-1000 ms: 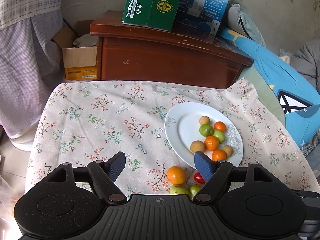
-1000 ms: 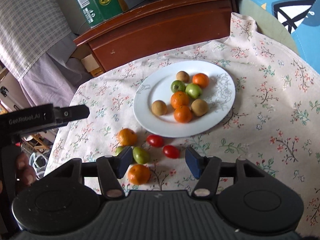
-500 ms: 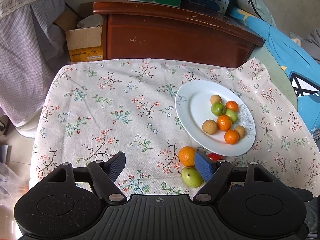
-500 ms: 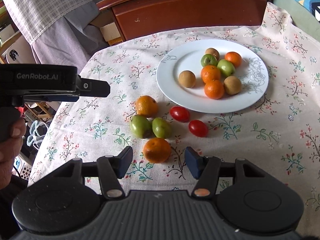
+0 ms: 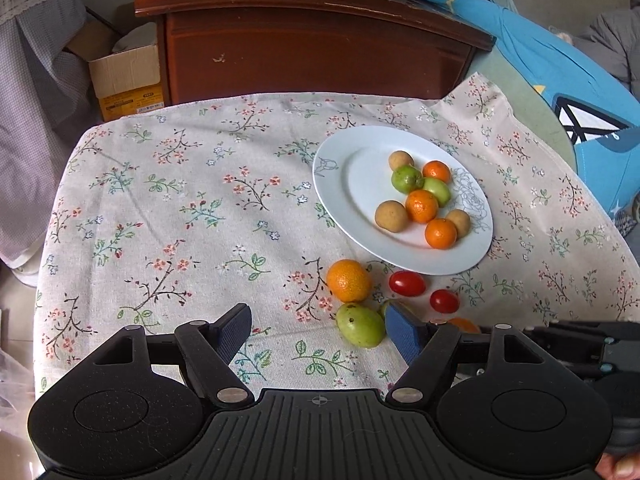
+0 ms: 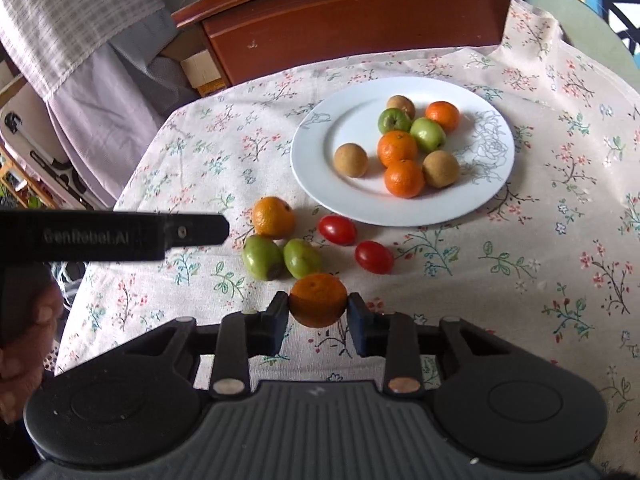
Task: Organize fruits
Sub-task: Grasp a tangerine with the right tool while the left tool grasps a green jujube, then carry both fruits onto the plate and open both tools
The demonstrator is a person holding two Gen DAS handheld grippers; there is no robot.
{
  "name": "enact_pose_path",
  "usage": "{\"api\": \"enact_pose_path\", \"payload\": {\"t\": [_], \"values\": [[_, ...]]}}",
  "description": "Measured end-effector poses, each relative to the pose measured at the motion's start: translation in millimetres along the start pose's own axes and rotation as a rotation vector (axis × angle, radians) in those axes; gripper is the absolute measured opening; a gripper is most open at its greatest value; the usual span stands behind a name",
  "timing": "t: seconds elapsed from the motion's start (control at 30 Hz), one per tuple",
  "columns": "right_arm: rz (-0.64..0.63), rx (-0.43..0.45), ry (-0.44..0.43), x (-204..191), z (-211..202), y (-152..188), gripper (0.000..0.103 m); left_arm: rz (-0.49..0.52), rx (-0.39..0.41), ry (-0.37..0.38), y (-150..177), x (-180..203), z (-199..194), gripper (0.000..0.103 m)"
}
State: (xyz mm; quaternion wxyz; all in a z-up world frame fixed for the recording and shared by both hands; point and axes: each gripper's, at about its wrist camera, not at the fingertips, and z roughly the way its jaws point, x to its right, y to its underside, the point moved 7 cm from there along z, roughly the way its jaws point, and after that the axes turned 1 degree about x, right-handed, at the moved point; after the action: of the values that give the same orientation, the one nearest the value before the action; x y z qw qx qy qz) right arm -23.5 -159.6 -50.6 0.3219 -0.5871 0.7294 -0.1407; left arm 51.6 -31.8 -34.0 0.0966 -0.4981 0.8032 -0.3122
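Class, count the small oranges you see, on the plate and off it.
5. Three lie on the white plate. One rests on the cloth beside the green fruits. One sits between the right tongs. None seems hidden.

Right gripper point(image 6: 318, 312) jaws now on mandarin point(image 6: 318, 300)

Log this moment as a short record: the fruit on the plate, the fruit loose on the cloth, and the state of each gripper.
plate: white, on the floral tablecloth
on plate: three oranges, two green fruits, three brown fruits
loose on cloth: one orange, two green fruits, two cherry tomatoes
right gripper: jaws have just been closing; pads now pressed on a small orange
left gripper: open, nothing between its pads; green fruit just ahead, beside its right finger
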Motion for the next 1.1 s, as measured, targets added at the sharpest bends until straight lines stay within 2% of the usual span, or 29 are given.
{"api": "enact_pose_path", "payload": {"t": [0.1,0.33,0.5,0.6,0.63,0.67,0.9,1.03,1.1], "values": [[0.031,0.043,0.038,11,-12,-12,0.032,0.060,-0.010,0.012,6,12,7,0.073],[0.158,0.090,0.042,31,-27,-27,0.032,0.189,0.011,0.034,14,31,18,0.073],[0.223,0.098,0.030,40,-32,-30,0.032,0.270,0.028,0.032,16,38,23,0.064],[0.232,0.108,0.035,42,-35,-32,0.032,0.310,0.029,0.025,18,38,26,0.057],[0.237,0.111,0.033,42,-35,-32,0.032,0.321,0.028,0.027,19,39,28,0.051],[0.240,0.113,0.030,43,-36,-33,0.032,0.331,0.020,0.029,20,39,30,0.045],[0.247,0.110,0.025,43,-36,-32,0.032,0.344,0.012,0.022,22,41,39,0.044],[0.258,0.102,0.019,44,-35,-32,0.032,0.342,0.023,0.040,21,42,38,0.033],[0.257,0.101,0.020,44,-35,-32,0.032,0.332,0.023,0.045,20,42,37,0.032]]}}
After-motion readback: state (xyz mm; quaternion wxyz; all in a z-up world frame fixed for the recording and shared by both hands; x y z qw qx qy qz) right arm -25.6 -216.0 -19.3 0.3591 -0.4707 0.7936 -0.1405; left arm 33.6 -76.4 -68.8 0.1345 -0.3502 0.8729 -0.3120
